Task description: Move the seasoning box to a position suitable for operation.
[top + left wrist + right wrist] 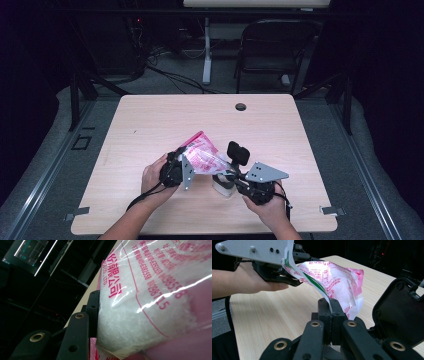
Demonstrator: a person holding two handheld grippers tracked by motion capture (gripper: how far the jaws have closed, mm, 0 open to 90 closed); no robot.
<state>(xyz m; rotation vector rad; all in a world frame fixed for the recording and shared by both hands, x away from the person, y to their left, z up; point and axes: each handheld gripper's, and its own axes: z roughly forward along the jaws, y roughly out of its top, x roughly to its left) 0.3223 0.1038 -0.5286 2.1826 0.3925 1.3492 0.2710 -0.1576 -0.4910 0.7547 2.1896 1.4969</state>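
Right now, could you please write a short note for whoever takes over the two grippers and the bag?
Left gripper: jaws clamped around the body of the bag of white grains, holding it tilted above the table.
Right gripper: jaws shut, pinching the bag's thin plastic edge.
A small clear container stands on the table beneath the bag.
Done: bag lifted and held at both ends.
Left: probably opening the bag and pouring; whether it is open yet I cannot tell.

We find the bag (pixel 205 154) raised over the table (pixel 150 120) near its near edge, between the left gripper (pixel 186 167) on its left and the right gripper (pixel 231 175) on its right.
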